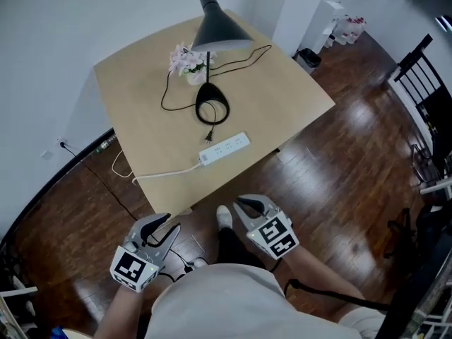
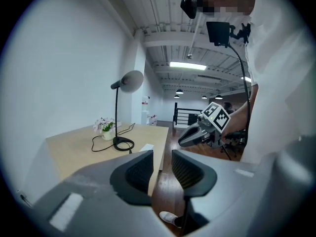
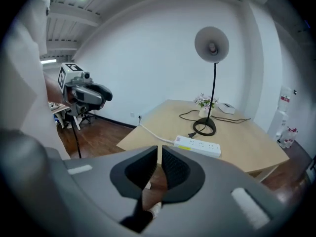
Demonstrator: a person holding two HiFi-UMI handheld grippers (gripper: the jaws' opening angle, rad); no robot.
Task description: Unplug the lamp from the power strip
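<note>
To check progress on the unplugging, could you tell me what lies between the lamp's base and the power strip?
The lamp's plug lies loose there, just short of the power strip; the head view shows it.

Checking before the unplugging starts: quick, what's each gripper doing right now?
Left gripper: open, nothing between the jaws.
Right gripper: barely open, jaws a slit apart, empty.

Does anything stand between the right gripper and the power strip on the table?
Nothing visible does. The right gripper is off the table, short of its near edge, and only bare tabletop lies before the power strip.
</note>
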